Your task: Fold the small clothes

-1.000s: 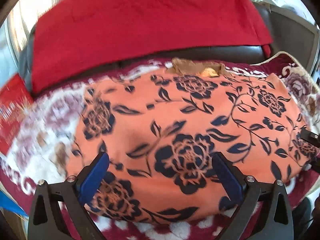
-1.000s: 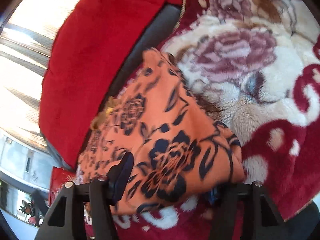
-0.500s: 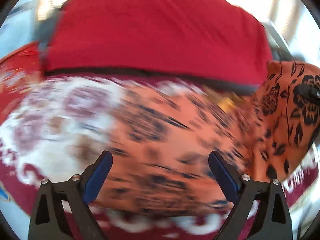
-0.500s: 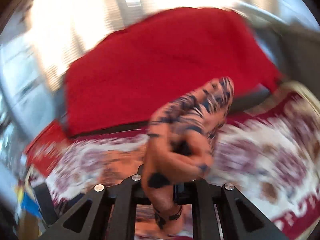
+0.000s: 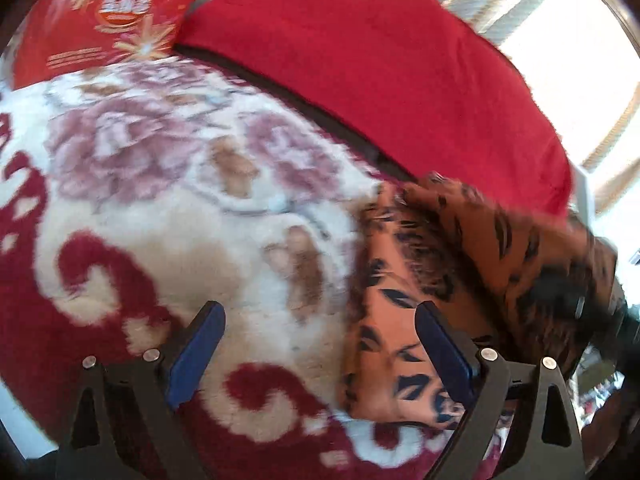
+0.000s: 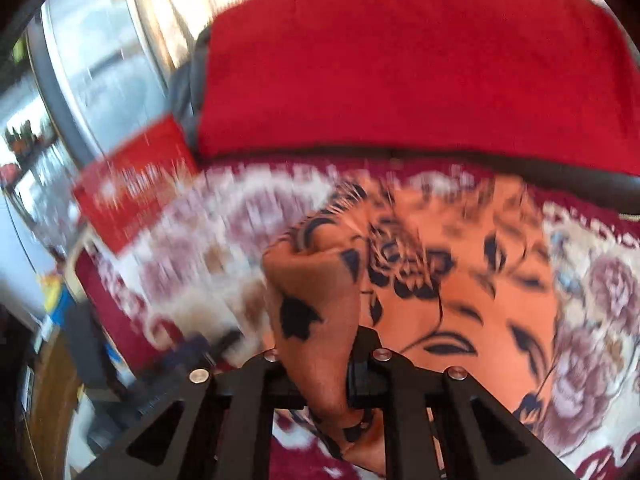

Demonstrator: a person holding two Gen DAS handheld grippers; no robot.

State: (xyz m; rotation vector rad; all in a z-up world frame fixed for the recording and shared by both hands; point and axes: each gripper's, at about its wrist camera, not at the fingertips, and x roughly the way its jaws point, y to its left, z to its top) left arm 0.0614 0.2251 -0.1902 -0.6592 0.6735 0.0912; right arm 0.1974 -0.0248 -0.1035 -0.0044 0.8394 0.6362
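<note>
An orange garment with dark blue flowers (image 6: 472, 300) lies on the floral blanket (image 6: 592, 300). My right gripper (image 6: 326, 376) is shut on a bunched edge of the garment (image 6: 316, 292) and holds it lifted over the rest. In the left wrist view the garment (image 5: 400, 332) lies at the right, its lifted part raised at far right. My left gripper (image 5: 316, 344) is open and empty, its blue pads (image 5: 196, 356) wide apart over the blanket (image 5: 160, 208), the right pad at the garment's left edge.
A red cushion (image 5: 380, 64) leans on the dark sofa back behind the blanket. A red printed bag (image 5: 96, 20) lies at the far left, also in the right wrist view (image 6: 132, 196). Bright windows are behind.
My right gripper closed on the garment's edge and lifted it up and over to the left. My left gripper swung left off the garment, which now lies at its right.
</note>
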